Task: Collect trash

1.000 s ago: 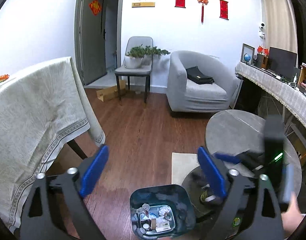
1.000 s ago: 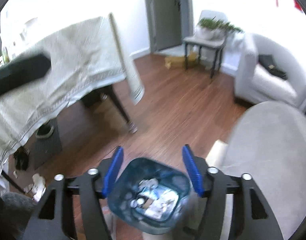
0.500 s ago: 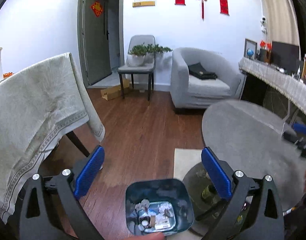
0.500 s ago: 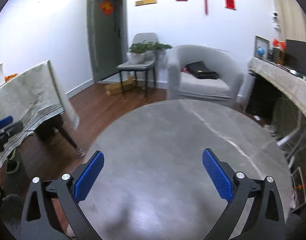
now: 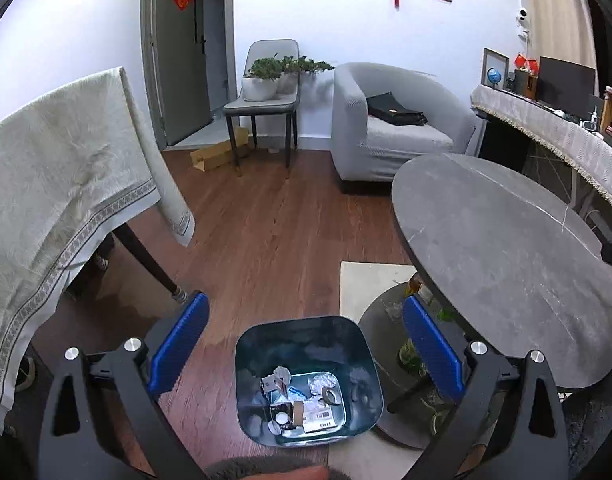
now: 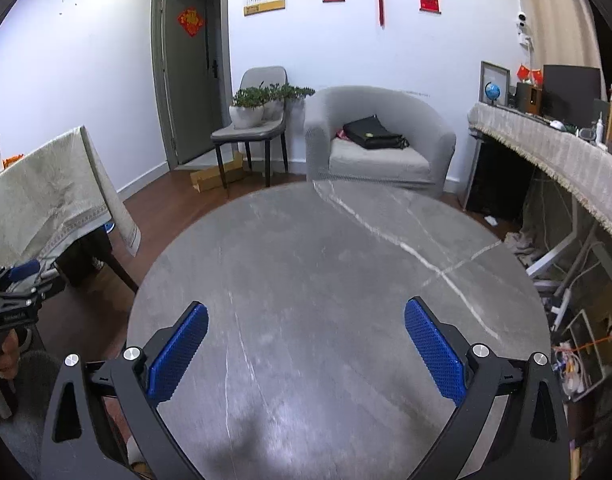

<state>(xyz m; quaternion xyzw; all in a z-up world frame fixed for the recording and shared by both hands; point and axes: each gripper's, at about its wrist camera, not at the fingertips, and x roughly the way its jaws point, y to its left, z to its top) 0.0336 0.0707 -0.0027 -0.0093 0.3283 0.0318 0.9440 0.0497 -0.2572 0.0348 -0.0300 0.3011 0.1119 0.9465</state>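
A dark blue trash bin [image 5: 246, 364] stands on the wooden floor, holding crumpled paper, foil and packaging [image 5: 302, 404]. My left gripper [image 5: 306, 340] is open and empty, held above the bin. My right gripper [image 6: 306, 344] is open and empty above the bare top of the round grey table [image 6: 326, 264]. The left gripper also shows at the left edge of the right wrist view [image 6: 14, 292]. The table shows at the right of the left wrist view [image 5: 506, 256].
A cloth-covered table [image 5: 54, 184] stands at the left. A grey armchair [image 5: 390, 128] with a black bag, and a chair with potted plants [image 5: 266, 92], stand at the back. A cloth-covered shelf [image 6: 554, 160] runs along the right. Bottles [image 5: 414, 284] sit on the table's lower shelf.
My right gripper has swung from above the bin to over the round table. My left gripper has stayed above the bin, open.
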